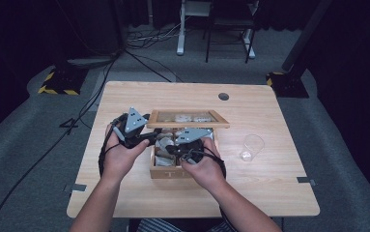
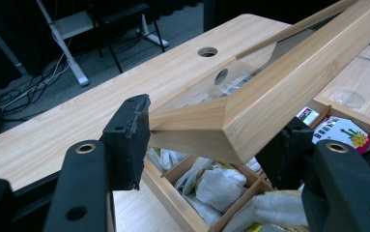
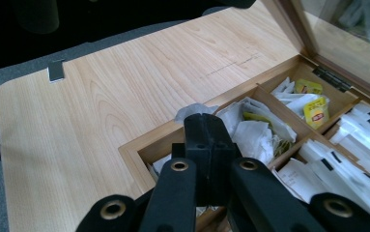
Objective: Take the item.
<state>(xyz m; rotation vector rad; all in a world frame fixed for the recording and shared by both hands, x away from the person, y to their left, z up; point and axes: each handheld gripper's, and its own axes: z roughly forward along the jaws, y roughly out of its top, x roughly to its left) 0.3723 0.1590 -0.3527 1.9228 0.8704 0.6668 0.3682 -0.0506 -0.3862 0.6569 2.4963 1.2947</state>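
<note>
A person sits at a pale wooden worktop (image 1: 124, 193), holding a claw in each hand. In the middle of the worktop stands a wooden tea box (image 1: 173, 171) with inner compartments full of white and yellow tea bags (image 3: 255, 135). Its glass-paned lid (image 1: 187, 119) is raised and tilted back on its hinges. The left claw (image 2: 206, 150) grips a front corner of the lid's wooden frame, pads pressed against both sides. The right claw (image 3: 210, 140) is closed, its jaws pressed together above the box's near compartment; whether anything sits between them cannot be told. A clear plastic cup (image 1: 251, 147) lies on the worktop to the box's right, well apart.
</note>
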